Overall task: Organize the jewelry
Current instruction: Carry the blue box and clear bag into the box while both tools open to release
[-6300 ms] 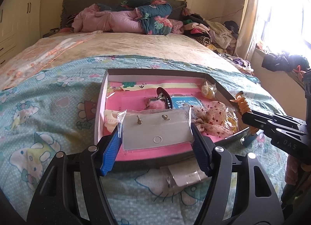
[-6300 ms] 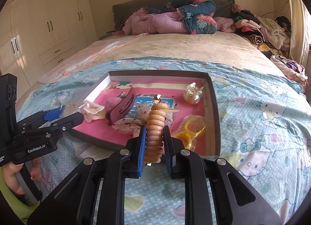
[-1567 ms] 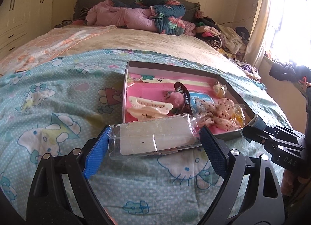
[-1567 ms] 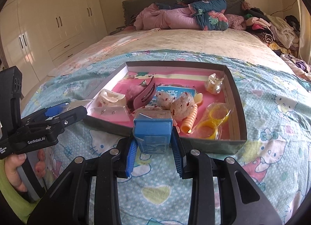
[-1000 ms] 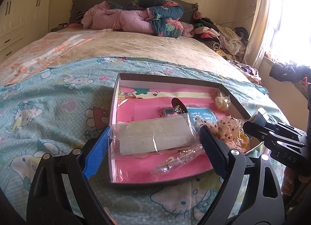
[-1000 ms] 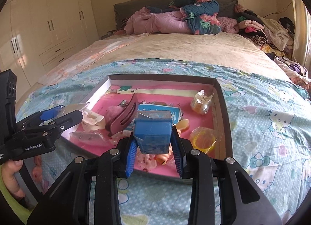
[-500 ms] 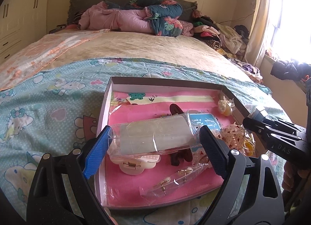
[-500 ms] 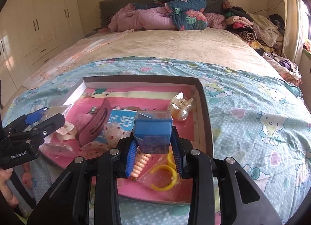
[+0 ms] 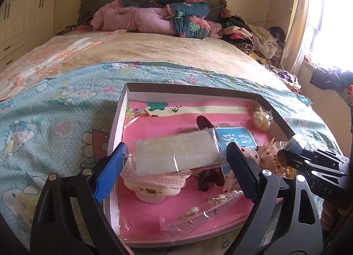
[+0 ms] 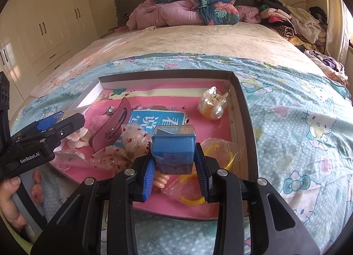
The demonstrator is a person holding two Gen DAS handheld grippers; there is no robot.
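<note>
On a bed covered with a light-blue cartoon blanket [image 10: 297, 105] stands a shallow box [image 10: 245, 109] with a pink floor, and most of the small things already lie inside it. The left gripper [image 9: 174, 166] has its jaws wide, yet they are closed on a clear plastic packet [image 9: 176, 155], which hangs above the left half of the box, over a white hair claw [image 9: 152, 191] and a dark clip [image 9: 205, 122]. The right gripper [image 10: 175, 173] has its jaws narrow and clamps a small blue box [image 10: 174, 144] above the right near part, over a bag of yellow rings [image 10: 220, 151]. I judge that both things are about to be put down. To do this well, each one should go down to a free pink place, not on top of others: the packet nearer to the front, beside the earring bag [image 9: 198, 213], and flat. The blue box should stand upright close to the right wall. The jaws should open only when the thing rests on the floor, because the thin packet can slide or tip.
</note>
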